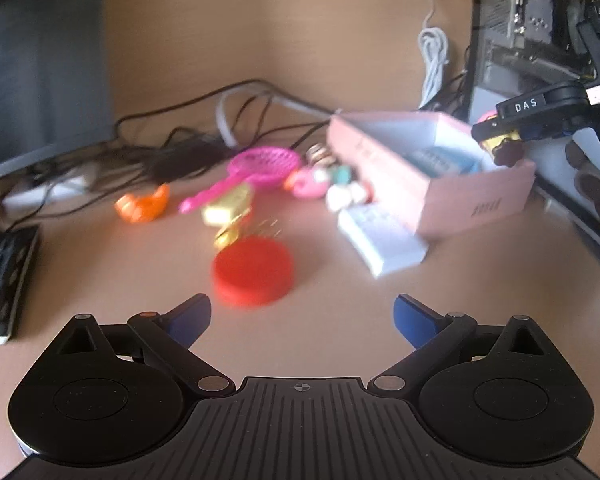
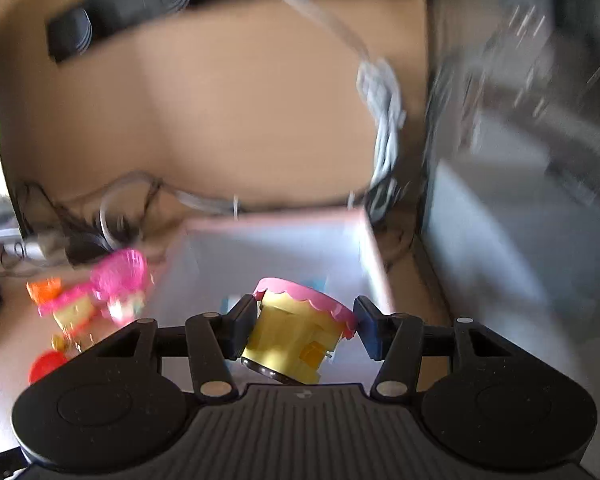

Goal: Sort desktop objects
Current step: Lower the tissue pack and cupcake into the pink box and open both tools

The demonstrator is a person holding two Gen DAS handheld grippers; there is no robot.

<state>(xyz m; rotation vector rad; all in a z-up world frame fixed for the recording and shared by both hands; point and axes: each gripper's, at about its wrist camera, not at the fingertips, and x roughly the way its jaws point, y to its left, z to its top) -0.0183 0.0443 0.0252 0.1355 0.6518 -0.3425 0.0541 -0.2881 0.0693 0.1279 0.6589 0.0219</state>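
Black keyboard, tangled cables, desk

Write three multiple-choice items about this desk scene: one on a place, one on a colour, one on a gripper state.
1. The right gripper holds its toy above:
A. the pink box
B. the keyboard
C. the monitor

2. The round disc ahead of the left gripper is:
A. blue
B. red
C. green

3. The left gripper is:
A. shut on the disc
B. shut on a cable
C. open

Key: 1 A, the pink box lies open under the yellow toy with a pink top. 2 B, it is plainly red. 3 C, its fingers stand wide apart with nothing between.
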